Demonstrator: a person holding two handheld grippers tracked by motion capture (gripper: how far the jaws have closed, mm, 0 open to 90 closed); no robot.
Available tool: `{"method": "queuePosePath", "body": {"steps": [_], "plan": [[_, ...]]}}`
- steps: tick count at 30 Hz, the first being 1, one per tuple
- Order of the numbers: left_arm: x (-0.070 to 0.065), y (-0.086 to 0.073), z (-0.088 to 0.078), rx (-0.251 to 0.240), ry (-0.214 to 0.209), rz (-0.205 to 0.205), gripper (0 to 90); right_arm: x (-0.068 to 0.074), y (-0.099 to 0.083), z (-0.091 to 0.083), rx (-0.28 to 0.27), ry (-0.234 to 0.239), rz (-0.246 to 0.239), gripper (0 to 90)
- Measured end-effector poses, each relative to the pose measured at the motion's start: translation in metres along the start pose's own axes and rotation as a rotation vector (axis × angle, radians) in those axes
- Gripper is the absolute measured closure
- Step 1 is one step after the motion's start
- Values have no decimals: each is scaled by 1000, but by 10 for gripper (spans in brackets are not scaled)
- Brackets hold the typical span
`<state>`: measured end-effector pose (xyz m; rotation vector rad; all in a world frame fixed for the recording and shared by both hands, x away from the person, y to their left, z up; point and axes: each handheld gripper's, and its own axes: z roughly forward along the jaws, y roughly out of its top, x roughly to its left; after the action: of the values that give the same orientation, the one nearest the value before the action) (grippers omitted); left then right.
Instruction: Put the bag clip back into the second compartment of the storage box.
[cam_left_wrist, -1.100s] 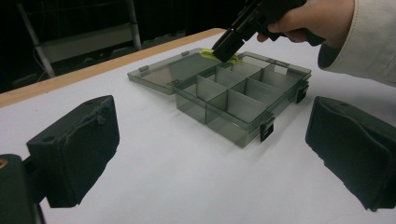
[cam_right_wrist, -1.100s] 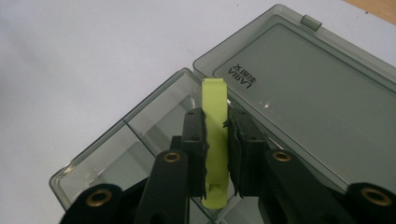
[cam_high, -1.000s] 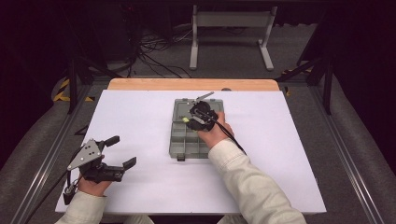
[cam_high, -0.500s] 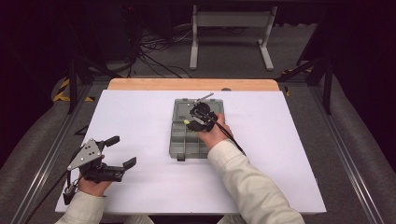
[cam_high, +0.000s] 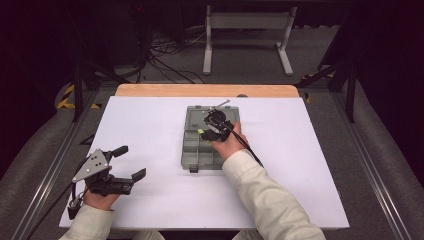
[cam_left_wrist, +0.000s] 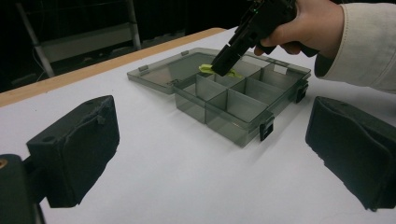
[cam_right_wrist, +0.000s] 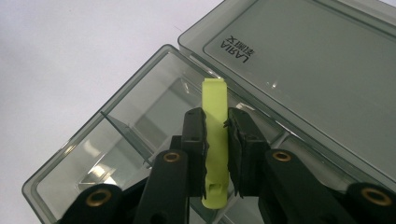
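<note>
On the white counter (cam_high: 300, 165), a smoky grey compartment box (cam_high: 196, 155) lies open near the middle, its lid (cam_high: 200, 114) folded flat on the far side. Dividers split the box into several compartments. A black latch (cam_left_wrist: 266, 127) shows on its near wall in the left gripper view.

Your right hand-held gripper (cam_high: 212, 131) reaches down into the box from above, at the far row of compartments beside the lid hinge. It is clenched on a yellow-green clip (cam_right_wrist: 215, 140): in the right gripper view the two black jaws press the clip's long sides, and the clip stands lengthwise between them, its rounded tip pointing past the jaws toward the lid. The clip's tip sits over a far compartment; you cannot tell from these views whether it touches the box floor. Printed lettering (cam_right_wrist: 237, 50) shows on the inside of the lid.

Your left hand-held gripper (cam_high: 127, 162) rests low at the near left of the counter, well apart from the box. Its jaws are spread wide and grasp nothing; in the left gripper view the two black pads (cam_left_wrist: 77, 149) frame the box and your right hand (cam_left_wrist: 308, 25) beyond it.
</note>
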<state>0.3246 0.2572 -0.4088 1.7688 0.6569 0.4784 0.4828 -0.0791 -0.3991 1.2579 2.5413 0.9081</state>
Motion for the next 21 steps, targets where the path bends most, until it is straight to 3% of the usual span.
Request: {"method": "queuePosePath", "body": {"steps": [3, 9, 18, 20, 21], "plan": [[0, 0, 0, 0, 0, 1, 35, 0, 0, 0, 2, 0, 3, 777], [0, 0, 0, 3, -2, -1, 35, 0, 0, -4, -8, 5, -15, 613], [1, 0, -1, 6, -1, 1, 35, 3, 2, -24, -79, 20, -56, 476], [0, 0, -1, 5, 0, -1, 35, 3, 2, -33, -111, 42, -71, 419], [0, 0, -1, 5, 0, -1, 35, 3, 2, -40, -123, 48, -75, 334]]}}
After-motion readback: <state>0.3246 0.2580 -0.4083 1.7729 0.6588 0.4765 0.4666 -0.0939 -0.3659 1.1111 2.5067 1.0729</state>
